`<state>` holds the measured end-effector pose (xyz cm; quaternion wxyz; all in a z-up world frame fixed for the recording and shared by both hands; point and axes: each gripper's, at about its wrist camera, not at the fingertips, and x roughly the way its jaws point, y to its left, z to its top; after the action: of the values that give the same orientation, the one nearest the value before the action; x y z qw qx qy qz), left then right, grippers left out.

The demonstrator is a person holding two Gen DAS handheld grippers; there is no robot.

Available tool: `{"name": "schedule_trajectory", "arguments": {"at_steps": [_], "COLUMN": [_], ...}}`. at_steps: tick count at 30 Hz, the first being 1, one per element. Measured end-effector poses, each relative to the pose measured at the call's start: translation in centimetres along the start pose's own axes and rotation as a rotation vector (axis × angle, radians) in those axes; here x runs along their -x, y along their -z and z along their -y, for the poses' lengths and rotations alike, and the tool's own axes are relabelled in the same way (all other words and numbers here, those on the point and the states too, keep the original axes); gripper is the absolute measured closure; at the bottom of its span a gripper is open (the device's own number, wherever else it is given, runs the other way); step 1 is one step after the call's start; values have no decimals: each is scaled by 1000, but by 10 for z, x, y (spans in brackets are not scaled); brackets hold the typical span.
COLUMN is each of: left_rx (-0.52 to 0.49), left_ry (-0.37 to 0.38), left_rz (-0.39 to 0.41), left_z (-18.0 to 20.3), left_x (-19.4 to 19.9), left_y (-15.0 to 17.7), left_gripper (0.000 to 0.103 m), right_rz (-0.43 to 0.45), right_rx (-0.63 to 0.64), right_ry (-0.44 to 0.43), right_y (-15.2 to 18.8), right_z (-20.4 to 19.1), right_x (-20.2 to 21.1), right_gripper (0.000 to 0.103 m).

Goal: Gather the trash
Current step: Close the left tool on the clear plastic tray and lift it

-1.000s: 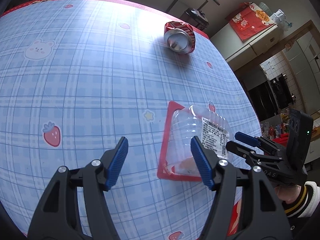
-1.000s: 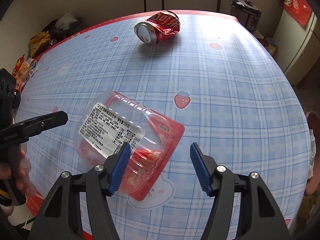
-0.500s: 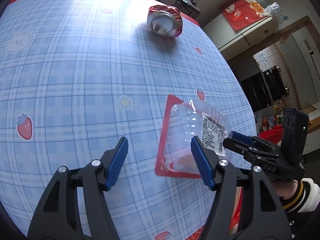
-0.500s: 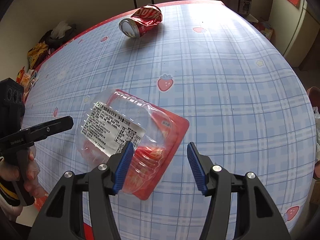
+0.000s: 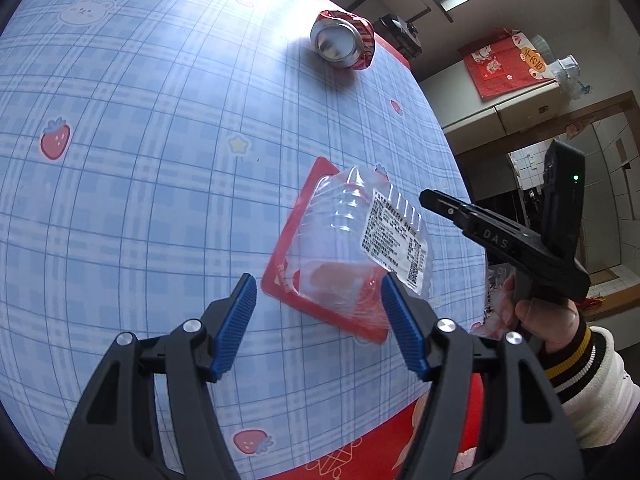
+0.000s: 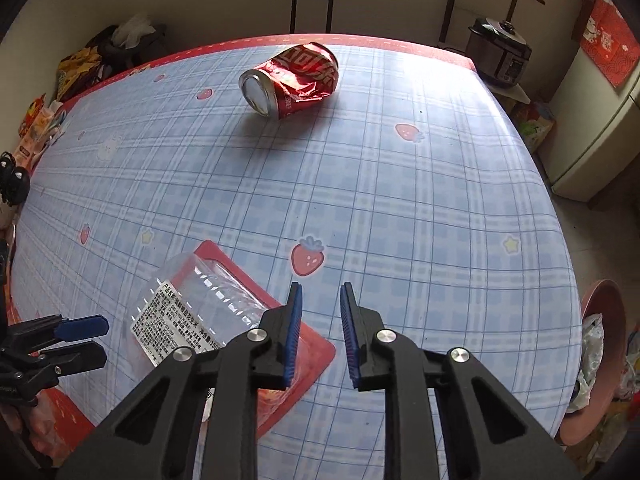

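The tray (image 6: 208, 312), clear plastic on a red card, lies near the desk's (image 5: 140, 200) front edge, and the crushed can (image 6: 294, 78) lies on its side close to the far edge. Between them the blue plaid cloth is bare, so there is open room in the middle and to the right.

The left tongs (image 5: 316, 324) hover spread wide over the tray's near corner, gripping nothing. The right tongs (image 6: 320, 332) are narrowed to a small gap, nothing between them, their left pad over the tray's right corner (whether it touches cannot be told).

The tray's near end is hidden behind the right tongs in the right view. A basin (image 6: 600, 356) off the desk's right edge is cut by the frame.

The tray's white label carries dense small print, too fine to read. The can's lettering is crumpled. The right tongs' body reads "DAS" in the left view.
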<state>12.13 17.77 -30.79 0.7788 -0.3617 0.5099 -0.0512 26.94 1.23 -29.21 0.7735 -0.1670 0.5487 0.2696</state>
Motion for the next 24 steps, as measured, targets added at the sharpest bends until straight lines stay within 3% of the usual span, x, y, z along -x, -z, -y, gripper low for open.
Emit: {"name": "schedule_trajectory", "arguments": {"at_steps": [2,11,18,24], "left_rx": [16,48,55,98], "left_ry": [-2,-48,-116,-143], "left_rz": [-3,-12,-16,-6], "left_z": [1,1,0,-11], "left_x": [-1,0,5,7], "left_y": [6,27,43,49], "left_gripper": [38,37,36,27], "right_rz": [-49,-182,-150,-156], "right_rx": [26,89,61,94], "right_ry": [-13,-167,-163,-178], "right_y": [8,66,68,73], "right_z": [-4,-28,-25,-39], "right_x": [-9,-2,0,0], "right_gripper": [91,91,91,91]}}
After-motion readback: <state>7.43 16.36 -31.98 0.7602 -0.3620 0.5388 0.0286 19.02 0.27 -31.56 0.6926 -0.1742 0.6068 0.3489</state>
